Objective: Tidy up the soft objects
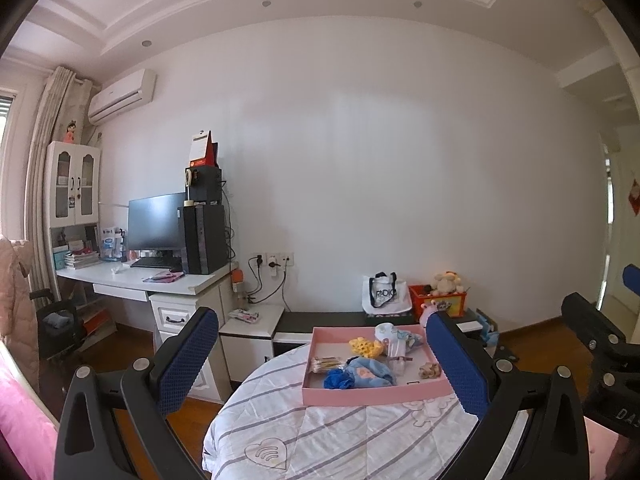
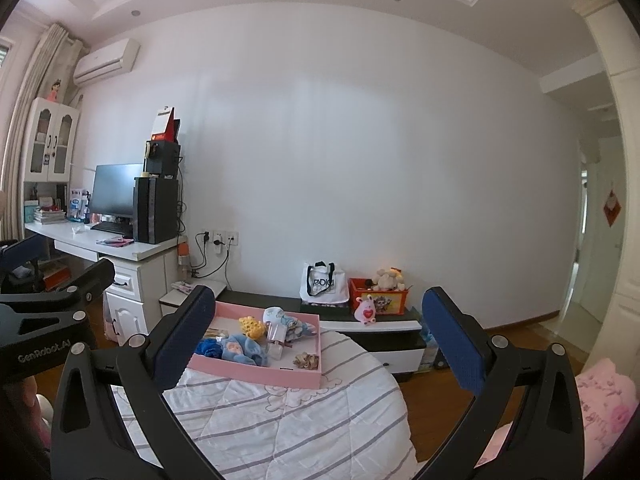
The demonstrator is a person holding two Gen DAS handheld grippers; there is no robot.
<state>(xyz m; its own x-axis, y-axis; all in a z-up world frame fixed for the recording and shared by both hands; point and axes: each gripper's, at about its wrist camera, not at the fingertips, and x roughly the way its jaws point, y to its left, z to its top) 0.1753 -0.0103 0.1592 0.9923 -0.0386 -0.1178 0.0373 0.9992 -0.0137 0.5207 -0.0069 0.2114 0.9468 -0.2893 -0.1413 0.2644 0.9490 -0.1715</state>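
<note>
Both my left gripper (image 1: 320,364) and right gripper (image 2: 320,340) hang wide, empty. Soft toys (image 1: 368,372) lie inside the pink tray (image 1: 360,397) on the bed (image 1: 340,432); light, squashy, so I'd pinch their bulk.

My left gripper (image 1: 322,354) is a black plastic frame with round silver screws and blue, dimpled rubber finger pads (image 1: 456,360). My right gripper (image 2: 320,336) matches it; white "GenRobot_AI" lettering marks the left one's side.
</note>
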